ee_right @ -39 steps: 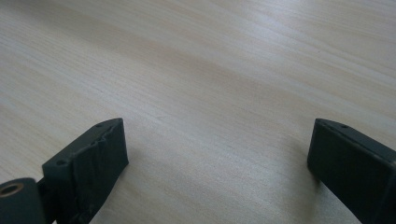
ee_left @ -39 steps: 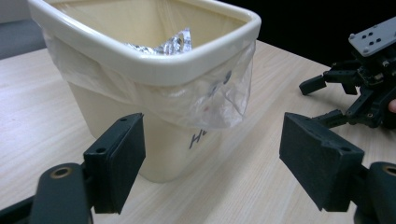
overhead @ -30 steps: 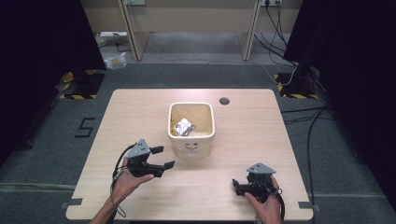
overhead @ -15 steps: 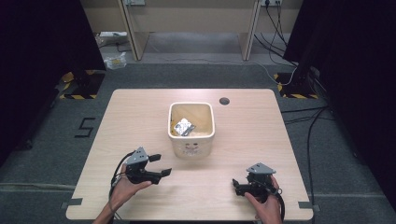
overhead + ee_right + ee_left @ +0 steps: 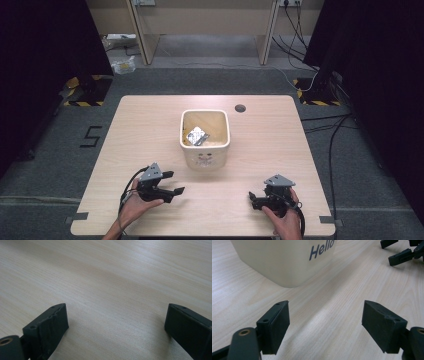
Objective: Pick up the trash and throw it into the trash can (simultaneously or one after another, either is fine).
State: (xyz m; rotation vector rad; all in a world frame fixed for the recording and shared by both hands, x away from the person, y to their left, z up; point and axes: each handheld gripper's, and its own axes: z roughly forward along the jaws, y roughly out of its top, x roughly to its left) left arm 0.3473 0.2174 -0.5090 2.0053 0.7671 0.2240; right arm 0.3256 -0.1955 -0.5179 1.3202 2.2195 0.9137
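Note:
A cream bin (image 5: 205, 150) stands at the middle of the wooden table (image 5: 150, 120), with a crumpled silvery wrapper (image 5: 196, 136) lying inside it. My left gripper (image 5: 175, 182) is low over the table in front of and left of the bin, open, with nothing between its jaws. In the left gripper view the bin (image 5: 284, 260) bears the word "Hello", and the left gripper (image 5: 325, 322) points past its corner. My right gripper (image 5: 253, 200) rests near the front right edge, open and empty, aimed left. The right gripper (image 5: 116, 325) faces bare wood.
A dark round cable hole (image 5: 240, 108) sits in the tabletop behind the bin. The right gripper's jaws (image 5: 402, 252) appear far off in the left gripper view. A taped "5" (image 5: 91, 136) marks the floor left of the table, and cables (image 5: 320, 125) lie on its right.
My left gripper has drawn back from the bin toward the table's near edge and come down lower. The right gripper has stayed put.

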